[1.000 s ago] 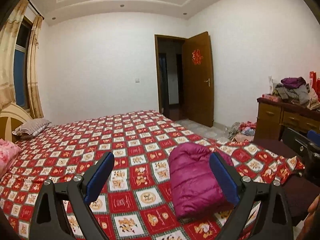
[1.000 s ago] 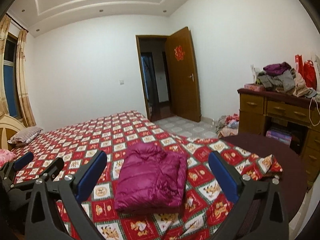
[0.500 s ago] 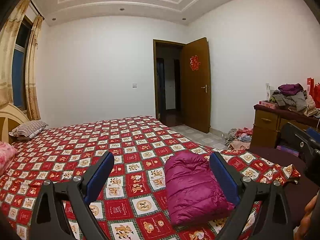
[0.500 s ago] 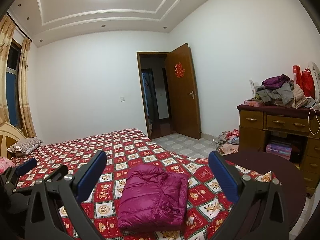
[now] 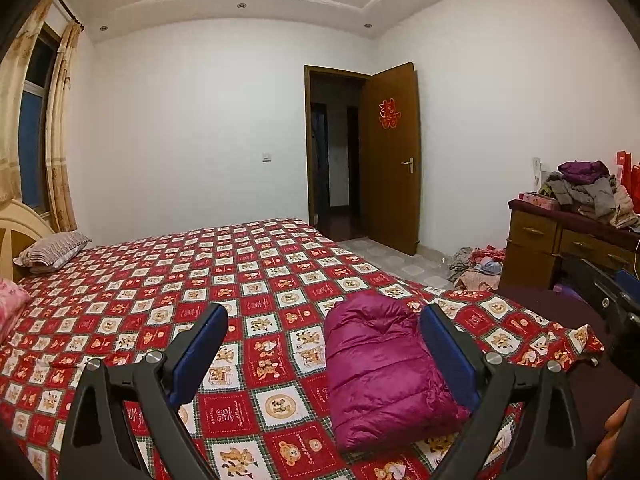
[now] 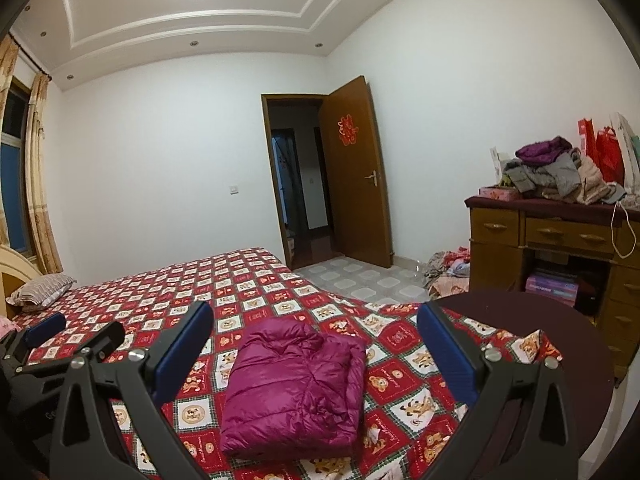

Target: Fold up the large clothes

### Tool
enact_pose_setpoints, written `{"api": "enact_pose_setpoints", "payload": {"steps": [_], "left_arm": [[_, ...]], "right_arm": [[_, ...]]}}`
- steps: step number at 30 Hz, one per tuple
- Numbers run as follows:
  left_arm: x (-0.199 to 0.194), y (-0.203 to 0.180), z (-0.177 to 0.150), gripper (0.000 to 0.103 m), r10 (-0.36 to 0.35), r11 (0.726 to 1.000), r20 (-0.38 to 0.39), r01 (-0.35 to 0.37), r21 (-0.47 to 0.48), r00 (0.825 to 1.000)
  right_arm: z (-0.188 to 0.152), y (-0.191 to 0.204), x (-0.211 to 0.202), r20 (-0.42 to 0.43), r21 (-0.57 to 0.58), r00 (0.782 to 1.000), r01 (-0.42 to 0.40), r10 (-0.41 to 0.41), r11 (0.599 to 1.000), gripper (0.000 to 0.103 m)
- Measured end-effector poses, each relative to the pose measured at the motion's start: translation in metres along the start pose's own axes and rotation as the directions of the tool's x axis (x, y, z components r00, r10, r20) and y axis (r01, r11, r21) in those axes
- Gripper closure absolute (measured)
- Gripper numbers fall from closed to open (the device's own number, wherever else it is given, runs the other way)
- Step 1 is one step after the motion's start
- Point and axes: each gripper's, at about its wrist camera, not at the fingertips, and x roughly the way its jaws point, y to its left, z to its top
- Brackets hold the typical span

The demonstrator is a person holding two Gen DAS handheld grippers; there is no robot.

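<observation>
- Both grippers have lifted back from the folded magenta jacket (image 6: pixel 294 386), which now sits lower in each view.
- It lies near the bed's (image 6: pixel 248 276) foot corner, untouched.
- Left gripper (image 5: pixel 324 354) and right gripper (image 6: pixel 314 350) hang spread wide, empty; folding looks finished.

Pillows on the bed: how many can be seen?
2, both at the headboard end: a striped pillow and a pink pillow at the frame's left edge, partly cut off. Others may be hidden.
</observation>
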Motion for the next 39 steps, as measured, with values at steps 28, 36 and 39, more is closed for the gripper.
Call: {"api": "enact_pose_setpoints", "payload": {"steps": [28, 36, 39], "left_arm": [[-0.011, -0.004, 0.012, 0.006, -0.024, 1.0, 0.078, 0.025, -0.018, 0.997], [-0.007, -0.002, 0.011, 0.005, -0.017, 1.0, 0.069, 0.018, -0.019, 0.997], [-0.006, -0.001, 0.011, 0.005, -0.017, 1.0, 0.07, 0.019, -0.023, 0.997]], "right_arm": [[0.005, 0.002, 0.002, 0.046, -0.001, 0.999, -0.002, 0.002, 1.0, 0.0], [0.002, 0.003, 0.005, 0.02, 0.002, 1.0, 0.005, -0.005, 1.0, 0.0], [0.003, 0.001, 0.006, 0.018, 0.01, 1.0, 0.005, -0.005, 1.0, 0.0]]}}
